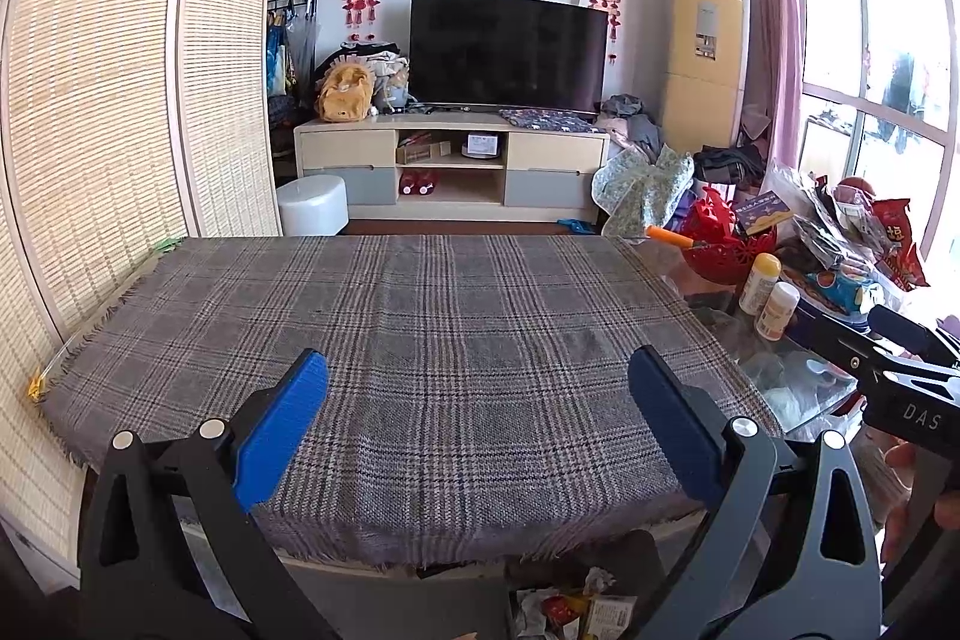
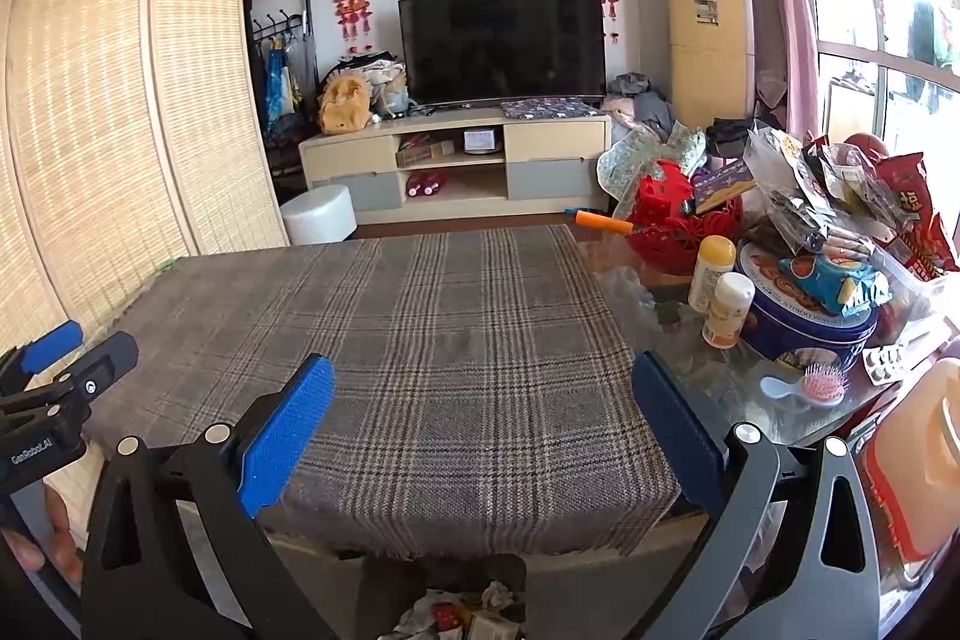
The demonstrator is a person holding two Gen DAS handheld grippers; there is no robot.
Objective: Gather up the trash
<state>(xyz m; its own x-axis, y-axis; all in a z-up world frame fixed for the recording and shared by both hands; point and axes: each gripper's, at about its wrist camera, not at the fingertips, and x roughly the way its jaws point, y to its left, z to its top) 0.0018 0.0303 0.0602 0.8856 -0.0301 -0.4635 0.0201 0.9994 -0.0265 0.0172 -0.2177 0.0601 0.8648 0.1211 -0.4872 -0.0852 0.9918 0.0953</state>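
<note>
Living-room table w/ plaid cloth (image 1: 456, 340) lies bare of litter; crumpled trash (image 2: 474, 613) already sits in a bin (image 2: 390, 580) below the near edge, so collecting looks about done. Left gripper (image 1: 480, 424) and right gripper (image 2: 483, 427) hover side by side above the cloth, jaws wide apart, holding nothing.
</note>
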